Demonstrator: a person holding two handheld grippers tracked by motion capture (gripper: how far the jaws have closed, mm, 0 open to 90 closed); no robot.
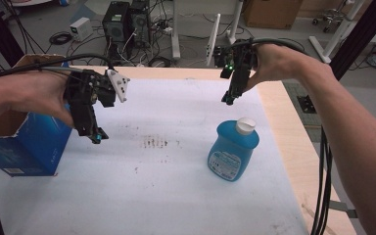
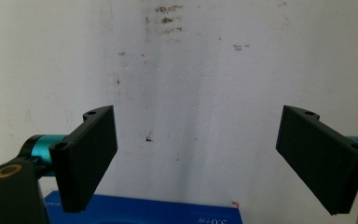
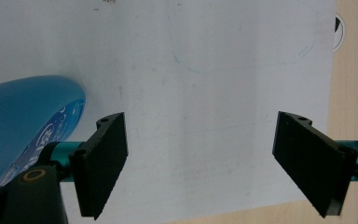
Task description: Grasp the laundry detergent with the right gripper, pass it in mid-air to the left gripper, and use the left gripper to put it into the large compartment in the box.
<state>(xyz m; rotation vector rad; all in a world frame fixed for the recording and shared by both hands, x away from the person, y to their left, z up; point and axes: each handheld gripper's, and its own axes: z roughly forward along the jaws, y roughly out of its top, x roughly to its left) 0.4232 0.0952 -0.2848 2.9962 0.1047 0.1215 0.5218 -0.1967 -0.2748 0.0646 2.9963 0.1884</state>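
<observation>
Blue bottle (image 1: 233, 149), white cap (image 1: 245, 126); blue box (image 1: 22, 147); white sheet (image 1: 176, 196), brown smudges.

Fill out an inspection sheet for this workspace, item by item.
Surface: white sheet over a wooden table, with dark smudges near the middle.
Job's things: blue bottle with white cap, upright, untouched.
Clutter: open blue box at the left edge.
Grippers: left gripper and right gripper held above the sheet, jaws open, nothing between them.
Cables: black cable trails from the left gripper; more hang at the table's right edge.
Surroundings: computer towers, cardboard box and loose wiring on the floor.
</observation>
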